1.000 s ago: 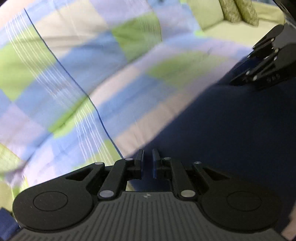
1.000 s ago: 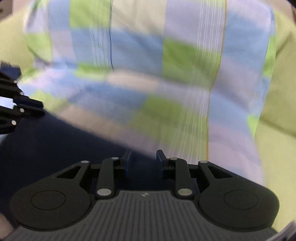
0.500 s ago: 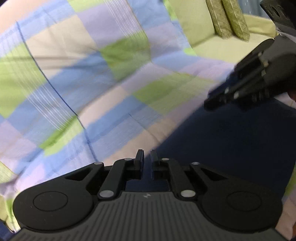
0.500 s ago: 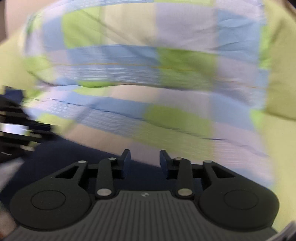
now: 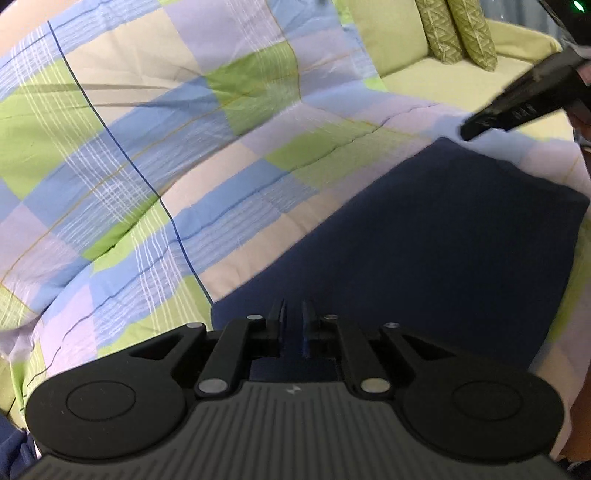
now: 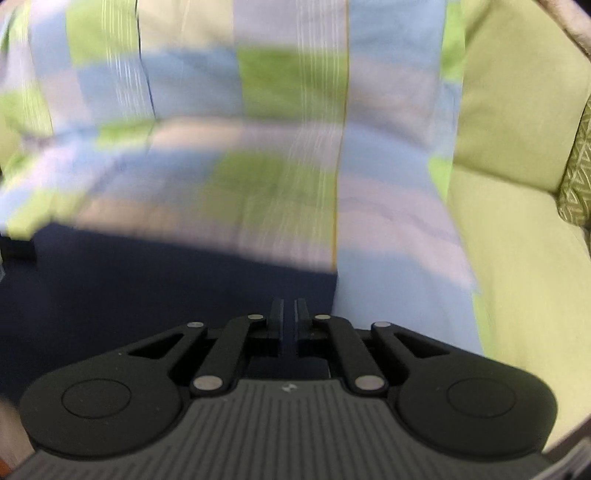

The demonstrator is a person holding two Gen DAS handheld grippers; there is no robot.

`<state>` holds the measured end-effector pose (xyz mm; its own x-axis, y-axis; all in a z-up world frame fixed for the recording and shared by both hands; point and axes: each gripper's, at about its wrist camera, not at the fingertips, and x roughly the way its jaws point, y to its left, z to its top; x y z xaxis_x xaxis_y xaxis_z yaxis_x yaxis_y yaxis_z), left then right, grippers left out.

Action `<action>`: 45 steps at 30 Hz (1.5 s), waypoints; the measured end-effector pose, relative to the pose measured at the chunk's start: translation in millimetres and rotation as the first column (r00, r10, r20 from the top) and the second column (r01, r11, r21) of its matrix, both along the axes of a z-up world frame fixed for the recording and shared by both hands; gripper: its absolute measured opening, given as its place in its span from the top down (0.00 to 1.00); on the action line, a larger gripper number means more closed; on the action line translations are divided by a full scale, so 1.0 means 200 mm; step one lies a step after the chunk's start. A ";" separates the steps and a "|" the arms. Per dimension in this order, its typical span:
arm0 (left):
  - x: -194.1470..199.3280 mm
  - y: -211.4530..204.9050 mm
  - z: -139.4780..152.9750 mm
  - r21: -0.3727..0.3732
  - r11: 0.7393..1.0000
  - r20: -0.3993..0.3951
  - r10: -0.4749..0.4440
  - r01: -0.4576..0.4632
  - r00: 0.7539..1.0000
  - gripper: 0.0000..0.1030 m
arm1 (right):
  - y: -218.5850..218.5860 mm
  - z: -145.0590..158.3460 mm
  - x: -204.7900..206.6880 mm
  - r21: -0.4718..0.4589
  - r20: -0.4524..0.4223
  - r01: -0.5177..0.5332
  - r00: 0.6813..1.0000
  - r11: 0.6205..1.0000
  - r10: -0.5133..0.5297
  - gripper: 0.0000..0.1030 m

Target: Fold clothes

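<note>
Navy garment (image 5: 436, 258) lying as flat rectangle on checked blanket (image 5: 155, 155), partly folded. Left gripper (image 5: 292, 323) and right gripper (image 6: 290, 321) both pinching its near edge. Further folds remaining, likely.

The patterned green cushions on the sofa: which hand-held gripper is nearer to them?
Right. The right hand-held gripper has the patterned cushions close on its right; the left hand-held gripper sees them far off beyond the right one.

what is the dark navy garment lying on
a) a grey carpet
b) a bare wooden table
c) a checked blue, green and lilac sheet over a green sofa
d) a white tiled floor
c: the dark navy garment lies spread on the checked sheet, which drapes over the green sofa in both wrist views.
</note>
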<state>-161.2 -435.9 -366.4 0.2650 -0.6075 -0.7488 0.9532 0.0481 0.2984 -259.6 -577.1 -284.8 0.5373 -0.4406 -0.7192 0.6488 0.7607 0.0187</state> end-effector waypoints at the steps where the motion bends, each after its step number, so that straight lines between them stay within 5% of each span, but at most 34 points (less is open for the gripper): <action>1: -0.01 0.02 -0.01 -0.001 1.000 0.003 -0.005 0.005 1.000 0.93 | -0.01 -0.01 0.02 0.009 -0.003 -0.005 1.000 1.000 0.005 0.89; 5: -0.06 0.19 0.00 0.033 0.999 0.050 -0.024 0.022 0.998 0.93 | 0.03 -0.20 -0.05 0.015 -0.185 0.003 0.983 1.000 0.000 0.89; 8: -0.08 0.26 0.08 0.007 1.000 0.024 -0.011 0.011 1.000 0.93 | 0.06 -0.17 -0.17 0.032 -0.217 0.060 0.975 0.998 -0.051 0.85; 11: -0.17 0.32 0.15 -0.054 0.998 -0.039 -0.035 0.033 0.999 0.92 | 0.17 -0.04 -0.25 0.042 -0.136 0.046 0.990 0.998 -0.040 0.83; 15: -0.27 0.38 -0.03 0.024 1.000 -0.040 -0.014 0.015 0.999 0.85 | 0.44 0.05 -0.17 0.100 0.044 -0.184 0.983 0.978 0.180 0.83; 19: -0.23 0.47 -0.10 -0.031 0.996 -0.100 0.074 -0.078 0.992 0.85 | 0.56 -0.06 -0.12 0.086 -0.050 -0.242 0.968 0.967 0.246 0.82; 21: -0.23 0.47 -0.09 -0.028 0.996 -0.090 0.076 -0.079 0.993 0.84 | 0.56 -0.09 -0.19 0.077 -0.028 -0.214 0.976 0.974 0.216 0.82; 25: -0.22 0.45 -0.01 -0.038 0.994 -0.087 0.095 -0.098 0.992 0.84 | 0.55 0.03 -0.26 0.032 -0.029 -0.167 0.985 0.985 0.168 0.79; 28: -0.20 0.41 -0.06 0.036 0.991 -0.107 0.133 -0.130 0.985 0.85 | 0.53 0.04 -0.31 0.000 -0.022 -0.100 0.995 0.995 0.100 0.72; 32: -0.15 0.29 0.04 0.187 0.950 -0.195 0.287 -0.252 0.938 0.81 | 0.53 -0.05 -0.32 0.026 -0.122 -0.087 0.988 0.996 0.089 0.72; 33: -0.15 0.28 0.05 0.201 0.944 -0.204 0.303 -0.263 0.931 0.71 | 0.54 -0.04 -0.32 0.020 -0.121 -0.079 0.989 0.997 0.081 0.72; 34: -0.12 0.25 0.09 0.263 0.914 -0.245 0.372 -0.308 0.895 0.55 | 0.55 -0.02 -0.32 0.022 -0.119 -0.063 0.991 0.998 0.066 0.72; 36: -0.08 0.22 0.15 0.319 0.876 -0.288 0.452 -0.361 0.844 0.47 | 0.56 0.05 -0.31 0.038 -0.100 -0.021 0.995 0.999 0.025 0.72; 45: -0.03 0.27 0.26 0.313 0.866 -0.303 0.480 -0.390 0.823 0.41 | 0.81 0.21 -0.24 0.016 -0.084 -0.082 0.993 0.997 0.083 0.66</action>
